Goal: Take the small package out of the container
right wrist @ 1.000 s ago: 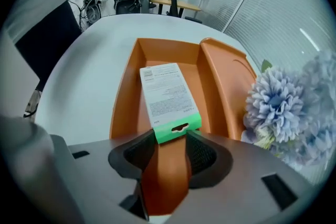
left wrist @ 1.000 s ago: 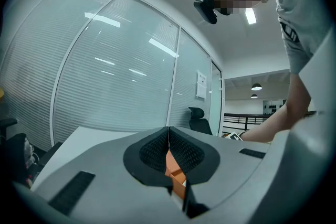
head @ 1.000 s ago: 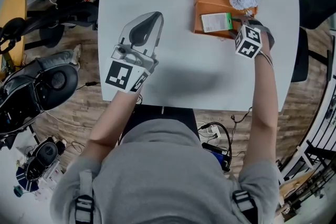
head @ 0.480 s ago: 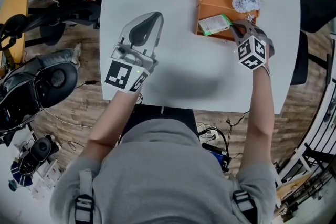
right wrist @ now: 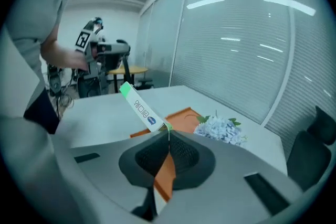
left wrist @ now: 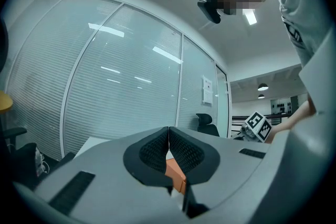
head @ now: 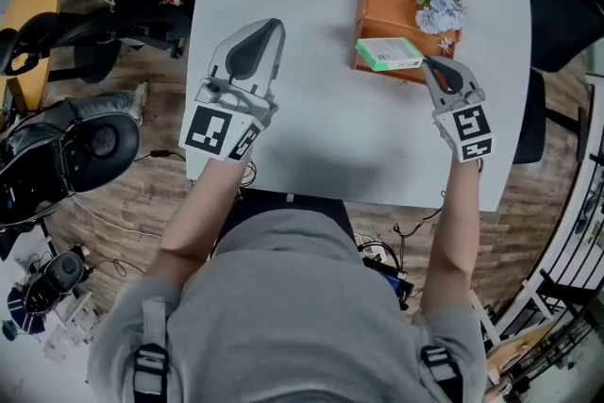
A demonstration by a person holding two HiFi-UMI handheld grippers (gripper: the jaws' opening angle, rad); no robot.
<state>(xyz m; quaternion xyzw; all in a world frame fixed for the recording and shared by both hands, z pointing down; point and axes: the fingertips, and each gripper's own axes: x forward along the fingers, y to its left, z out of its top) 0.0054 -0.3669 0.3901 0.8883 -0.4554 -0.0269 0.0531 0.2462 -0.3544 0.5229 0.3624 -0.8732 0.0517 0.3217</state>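
The small package, white with a green edge, hangs tilted over the near edge of the orange container. My right gripper is shut on the package's right corner. In the right gripper view the package sticks up and to the left from the closed jaws, above the orange container. My left gripper is over the white table at the left, shut with nothing in it. Its jaws meet tip to tip in the left gripper view.
A sprig of pale artificial flowers lies on the container's far right corner, also seen as flowers in the right gripper view. Office chairs stand left of the table, and cables lie on the wooden floor below.
The right gripper closed on the package's corner and drew back toward me, lifting the package partly out over the container's near edge. The left gripper stayed shut and shifted slightly.
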